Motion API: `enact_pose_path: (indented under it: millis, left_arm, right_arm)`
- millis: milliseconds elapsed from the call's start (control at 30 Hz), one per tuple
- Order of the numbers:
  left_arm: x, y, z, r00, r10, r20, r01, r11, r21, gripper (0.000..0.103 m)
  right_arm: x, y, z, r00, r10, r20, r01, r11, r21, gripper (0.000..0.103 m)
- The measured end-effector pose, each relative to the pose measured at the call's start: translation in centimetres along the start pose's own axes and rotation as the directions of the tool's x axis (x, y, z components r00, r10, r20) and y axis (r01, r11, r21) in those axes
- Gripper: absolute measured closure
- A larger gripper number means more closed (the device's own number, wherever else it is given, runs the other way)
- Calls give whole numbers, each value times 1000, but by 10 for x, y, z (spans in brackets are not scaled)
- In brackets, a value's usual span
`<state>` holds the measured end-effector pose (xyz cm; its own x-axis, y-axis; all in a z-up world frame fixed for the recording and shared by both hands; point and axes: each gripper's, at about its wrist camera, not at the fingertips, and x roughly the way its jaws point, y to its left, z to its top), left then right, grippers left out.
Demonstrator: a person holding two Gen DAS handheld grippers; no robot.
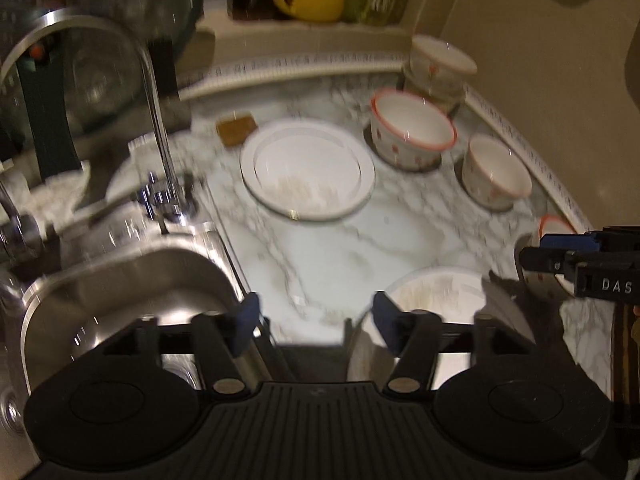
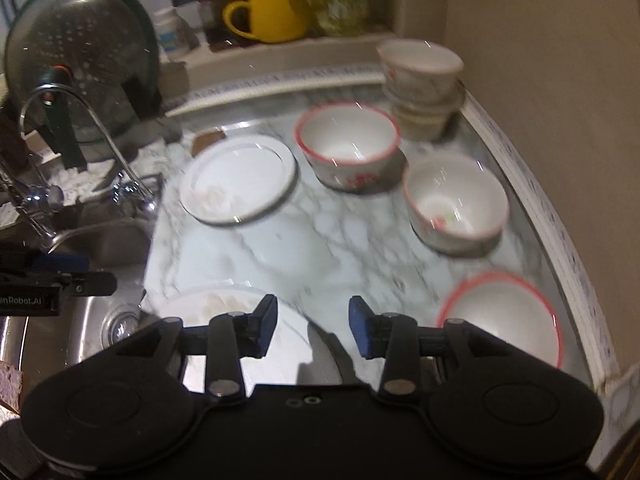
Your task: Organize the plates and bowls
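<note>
On the marble counter a white plate lies at the middle. Behind it to the right are a red-rimmed bowl, a smaller white bowl and a stack of bowls in the corner. My left gripper hangs open and empty above the counter's near edge, beside a second white plate. My right gripper is open too, with nothing between its fingers, over that near plate. Another red-rimmed bowl sits just to its right.
A steel sink with a curved faucet lies to the left. A round lid leans behind it. A yellow mug and jars stand on the back ledge. A beige wall closes the right side. A brown pad lies by the far plate.
</note>
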<state>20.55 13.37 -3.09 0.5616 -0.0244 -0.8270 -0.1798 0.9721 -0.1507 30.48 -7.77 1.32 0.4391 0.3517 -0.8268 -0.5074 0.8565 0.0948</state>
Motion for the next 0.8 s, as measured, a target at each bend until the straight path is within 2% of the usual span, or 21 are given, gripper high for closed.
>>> enact_pose_path:
  millis: [33,100,133,167,267,433,600,800]
  left_arm:
    - [-2,0,5,1000,3,11,-3,1000,4,37]
    - [-2,1,14,1000,9,27,-9,1000,13,37]
    - [-2,1,19,999,13,35,-14,1000,17,36]
    - [-1,1,24,999,19,42,-20,1000,21,33]
    - [7,2,38,998,30,51,-31,999,36,29]
    - [29,8,62,997,37,66,-38,999,9,23]
    - [51,11,80,992,65,107,-66,998,12,23]
    - [80,14,98,994,57,92,-59,998,19,23]
  right_arm:
    - [0,3,5,1000,7,7,-7,1000,-10,58]
    - [1,8,14,1000,16,23,-15,999,-28,45]
    - [1,10,19,999,15,36,-13,999,-33,30]
    - [2,12,24,999,12,48,-10,999,-38,20]
    - [7,18,39,997,26,66,-23,999,-46,18]
    - [26,19,59,995,80,63,-79,997,-15,14]
    - [50,23,69,995,94,43,-93,996,-5,14]
    - [75,25,73,996,86,7,-86,996,-21,15]
